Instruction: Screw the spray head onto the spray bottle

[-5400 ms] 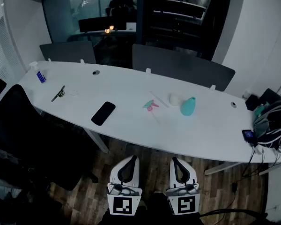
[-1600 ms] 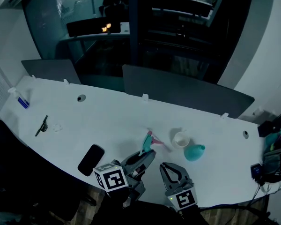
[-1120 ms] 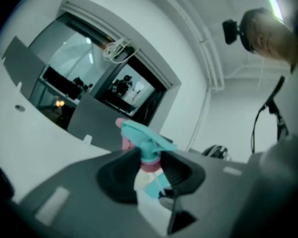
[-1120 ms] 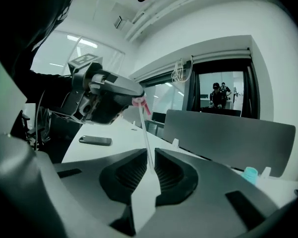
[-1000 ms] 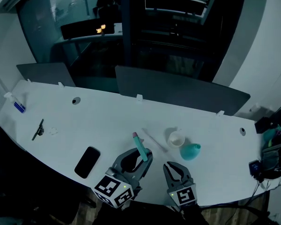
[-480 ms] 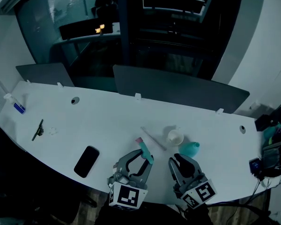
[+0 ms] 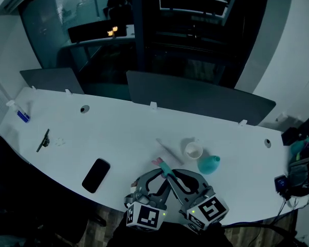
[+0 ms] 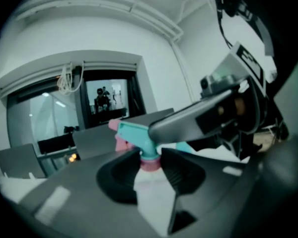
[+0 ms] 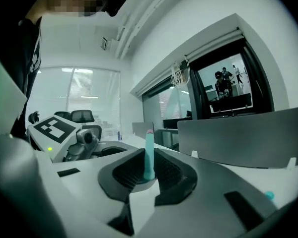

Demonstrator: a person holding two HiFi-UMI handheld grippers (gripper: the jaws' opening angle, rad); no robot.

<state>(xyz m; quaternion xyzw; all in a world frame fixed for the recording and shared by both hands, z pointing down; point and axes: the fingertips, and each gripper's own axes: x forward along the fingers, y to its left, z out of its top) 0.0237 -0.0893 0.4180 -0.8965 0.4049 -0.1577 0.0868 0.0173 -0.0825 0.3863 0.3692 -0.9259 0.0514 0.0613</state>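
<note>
1. Head view: a phone (image 7: 96, 175) lies on the white table's (image 7: 118, 133) left part.
2. Left gripper (image 8: 150, 166) is clamped on the spray head's (image 8: 139, 140) pink collar, near the table's front edge.
3. Right gripper's (image 9: 148, 175) jaws, slightly apart, have just been opening; the head's teal end stands between them, seemingly unpinched.
4. Spray bottle (image 7: 208, 164) rests on the table beside a cup (image 7: 193, 150).

No words, brands or numbers can be read anywhere. The left marker cube (image 7: 143, 217) and right marker cube (image 7: 210, 209), nearest of all, bear only black-and-white square patterns. A small bottle (image 7: 21, 113) at the far left of the surface (image 7: 118, 133) has a blue label, its print too small to read.
</note>
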